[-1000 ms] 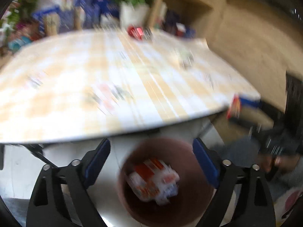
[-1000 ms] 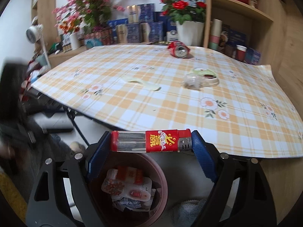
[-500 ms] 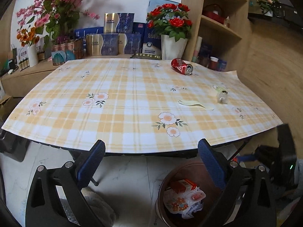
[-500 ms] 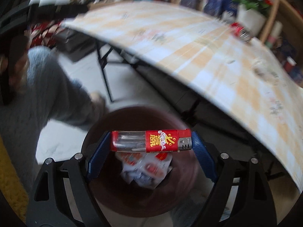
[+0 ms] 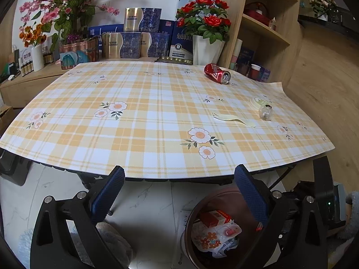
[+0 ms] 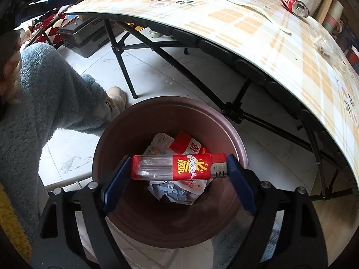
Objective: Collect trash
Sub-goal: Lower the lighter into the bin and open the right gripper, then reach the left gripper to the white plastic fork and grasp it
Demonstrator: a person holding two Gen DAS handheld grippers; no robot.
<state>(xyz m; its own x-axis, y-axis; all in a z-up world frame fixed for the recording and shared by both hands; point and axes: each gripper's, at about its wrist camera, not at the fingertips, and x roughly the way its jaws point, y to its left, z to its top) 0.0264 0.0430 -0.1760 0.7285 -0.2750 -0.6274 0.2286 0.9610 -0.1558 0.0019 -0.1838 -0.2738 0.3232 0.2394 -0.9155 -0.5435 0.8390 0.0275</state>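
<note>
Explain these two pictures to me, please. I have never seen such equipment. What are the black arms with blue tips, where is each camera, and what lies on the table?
There is no robot here. A person holds a two-finger gripper in each hand, and a fisheye camera on each one looks forward along its fingers. The black arms with blue pads are those fingers.

The left camera shows the left gripper open and empty, facing the table with the checked cloth. On it lie a crushed red can, a pale plastic fork and a small clear bottle beside a pale round lid.

The right camera looks down at the floor. The right gripper clamps a red lighter by its ends above the brown trash bin, which already holds wrappers.
</note>
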